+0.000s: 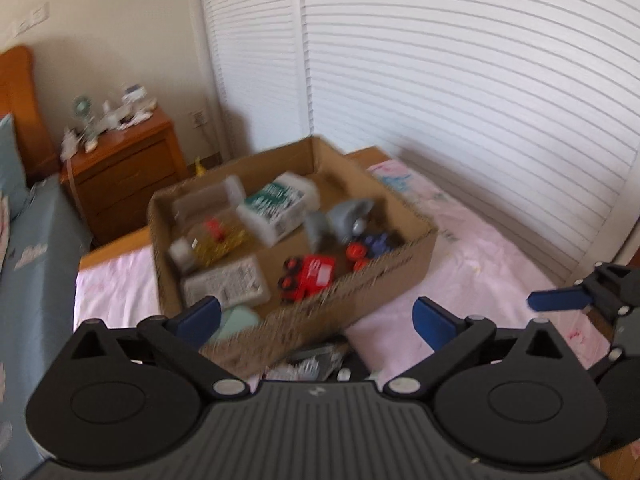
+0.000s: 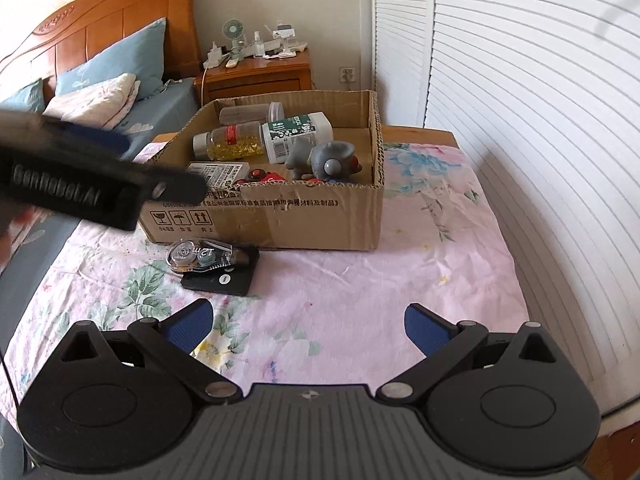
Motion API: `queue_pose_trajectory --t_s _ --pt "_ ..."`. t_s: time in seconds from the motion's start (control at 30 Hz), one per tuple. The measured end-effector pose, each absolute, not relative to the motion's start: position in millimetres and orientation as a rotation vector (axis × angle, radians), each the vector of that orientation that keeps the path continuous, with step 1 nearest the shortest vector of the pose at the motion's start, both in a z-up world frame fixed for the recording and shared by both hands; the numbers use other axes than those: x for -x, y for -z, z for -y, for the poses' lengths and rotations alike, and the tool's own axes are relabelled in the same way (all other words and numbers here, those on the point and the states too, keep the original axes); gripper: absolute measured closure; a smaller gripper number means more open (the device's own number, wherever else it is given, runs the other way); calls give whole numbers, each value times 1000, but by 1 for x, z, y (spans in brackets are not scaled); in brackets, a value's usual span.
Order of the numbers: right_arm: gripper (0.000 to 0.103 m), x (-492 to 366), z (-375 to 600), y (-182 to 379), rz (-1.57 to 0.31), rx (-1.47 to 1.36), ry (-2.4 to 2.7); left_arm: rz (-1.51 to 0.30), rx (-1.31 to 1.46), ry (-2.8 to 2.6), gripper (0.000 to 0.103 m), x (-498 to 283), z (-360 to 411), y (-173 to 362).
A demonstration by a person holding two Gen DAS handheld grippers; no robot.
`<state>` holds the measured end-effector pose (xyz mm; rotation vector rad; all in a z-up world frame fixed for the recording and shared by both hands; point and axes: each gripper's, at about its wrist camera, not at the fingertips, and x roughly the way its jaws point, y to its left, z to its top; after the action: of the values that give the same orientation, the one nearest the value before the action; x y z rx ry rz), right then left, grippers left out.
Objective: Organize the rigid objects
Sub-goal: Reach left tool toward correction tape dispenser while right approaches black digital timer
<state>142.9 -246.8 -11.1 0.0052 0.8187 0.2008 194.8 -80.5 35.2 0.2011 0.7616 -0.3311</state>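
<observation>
A cardboard box stands on the pink floral sheet; it also shows in the left wrist view. Inside lie a white bottle, a bottle of yellow capsules, a grey toy, a red toy car and a flat white pack. A clear correction-tape dispenser rests on a flat black item in front of the box. My left gripper is open and empty, above the box's near wall. My right gripper is open and empty, above the sheet.
A wooden nightstand with a small fan and clutter stands behind the box. A bed with blue pillows and a wooden headboard is at the left. White louvered doors run along the right. The left gripper's body crosses the right wrist view.
</observation>
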Motion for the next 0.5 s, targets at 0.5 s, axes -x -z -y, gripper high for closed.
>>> queue_pose_trajectory --t_s 0.5 --pt "0 -142 266 37 -840 -73 -170 -809 -55 120 1 -199 78 31"
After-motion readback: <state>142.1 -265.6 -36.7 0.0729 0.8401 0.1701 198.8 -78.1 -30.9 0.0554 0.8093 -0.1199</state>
